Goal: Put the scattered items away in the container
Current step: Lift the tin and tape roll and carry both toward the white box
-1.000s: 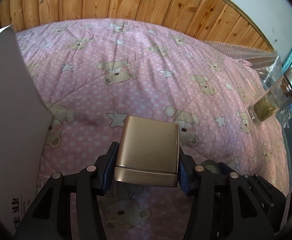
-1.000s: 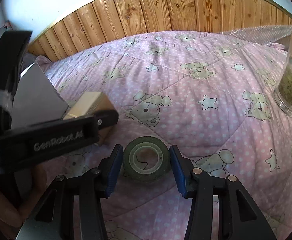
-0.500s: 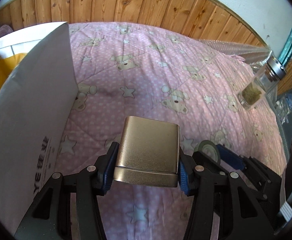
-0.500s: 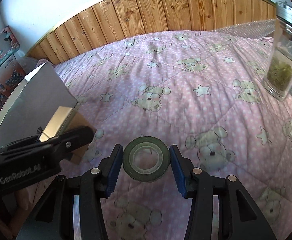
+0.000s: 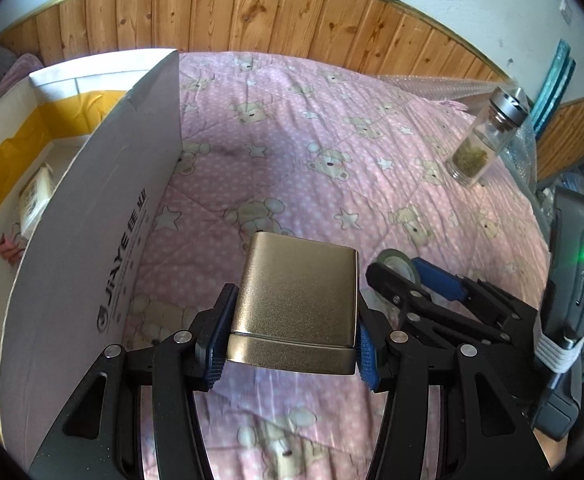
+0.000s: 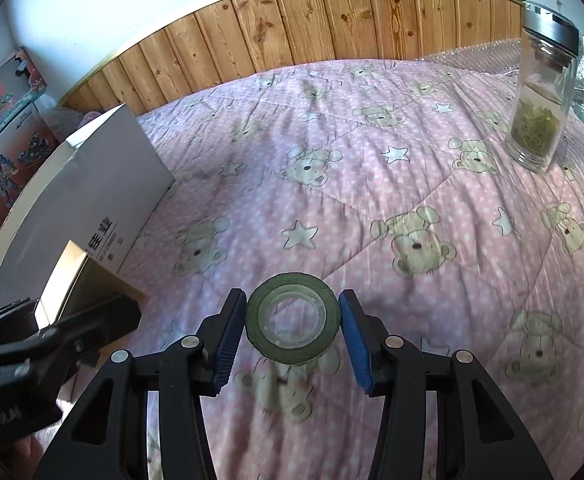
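Note:
My left gripper (image 5: 289, 354) is shut on a gold metal tin (image 5: 298, 304) and holds it above the pink quilt, just right of the white cardboard box (image 5: 103, 232). My right gripper (image 6: 292, 334) is shut on a green tape roll (image 6: 292, 322), lifted off the quilt; the roll also shows in the left wrist view (image 5: 396, 265). The box (image 6: 87, 196) stands open at the left, with a small packet (image 5: 35, 196) and yellow lining inside. A glass jar (image 6: 542, 100) with green leaves stands upright on the quilt at the far right.
The pink bear-print quilt (image 6: 372, 200) covers the bed. Wooden panelling (image 5: 251, 12) runs behind it. Bubble wrap (image 5: 440, 84) lies at the far right edge. A toy box (image 6: 3, 120) stands left of the bed.
Both grippers have risen with their loads. The left gripper has shifted toward the box, whose open inside now shows. The tape roll has left the quilt.

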`<state>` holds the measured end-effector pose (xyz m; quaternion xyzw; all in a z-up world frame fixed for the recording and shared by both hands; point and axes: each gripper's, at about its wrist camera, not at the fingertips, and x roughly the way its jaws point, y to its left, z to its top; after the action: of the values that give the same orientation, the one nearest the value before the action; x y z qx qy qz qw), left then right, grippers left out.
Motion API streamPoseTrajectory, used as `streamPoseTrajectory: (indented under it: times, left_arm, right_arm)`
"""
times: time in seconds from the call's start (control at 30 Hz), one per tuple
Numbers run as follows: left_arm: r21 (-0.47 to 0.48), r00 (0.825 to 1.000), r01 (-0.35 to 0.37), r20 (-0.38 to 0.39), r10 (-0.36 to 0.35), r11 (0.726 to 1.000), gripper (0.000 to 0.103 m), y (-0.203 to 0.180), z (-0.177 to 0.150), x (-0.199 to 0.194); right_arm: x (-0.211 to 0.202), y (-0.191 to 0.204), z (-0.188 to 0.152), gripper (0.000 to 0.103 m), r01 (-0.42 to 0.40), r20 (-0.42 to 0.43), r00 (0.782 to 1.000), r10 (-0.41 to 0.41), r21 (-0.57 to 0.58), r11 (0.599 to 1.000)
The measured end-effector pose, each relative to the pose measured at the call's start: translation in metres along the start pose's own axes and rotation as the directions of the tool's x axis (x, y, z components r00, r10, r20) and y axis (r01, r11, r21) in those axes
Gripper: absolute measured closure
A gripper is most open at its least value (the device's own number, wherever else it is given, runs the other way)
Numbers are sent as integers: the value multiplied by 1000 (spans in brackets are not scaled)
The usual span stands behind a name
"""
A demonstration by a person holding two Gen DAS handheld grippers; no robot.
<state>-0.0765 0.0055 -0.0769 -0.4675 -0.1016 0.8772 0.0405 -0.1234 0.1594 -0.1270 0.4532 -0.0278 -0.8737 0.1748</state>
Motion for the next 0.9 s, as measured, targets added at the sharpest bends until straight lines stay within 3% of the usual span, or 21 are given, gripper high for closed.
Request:
streamPoseTrajectory:
  times: [0.9]
  left_arm:
    - [-12,999,13,41,-13,1000,49,0,-57,-67]
  right_arm:
    - [-51,27,-50,54,-38,14,999,39,-21,999]
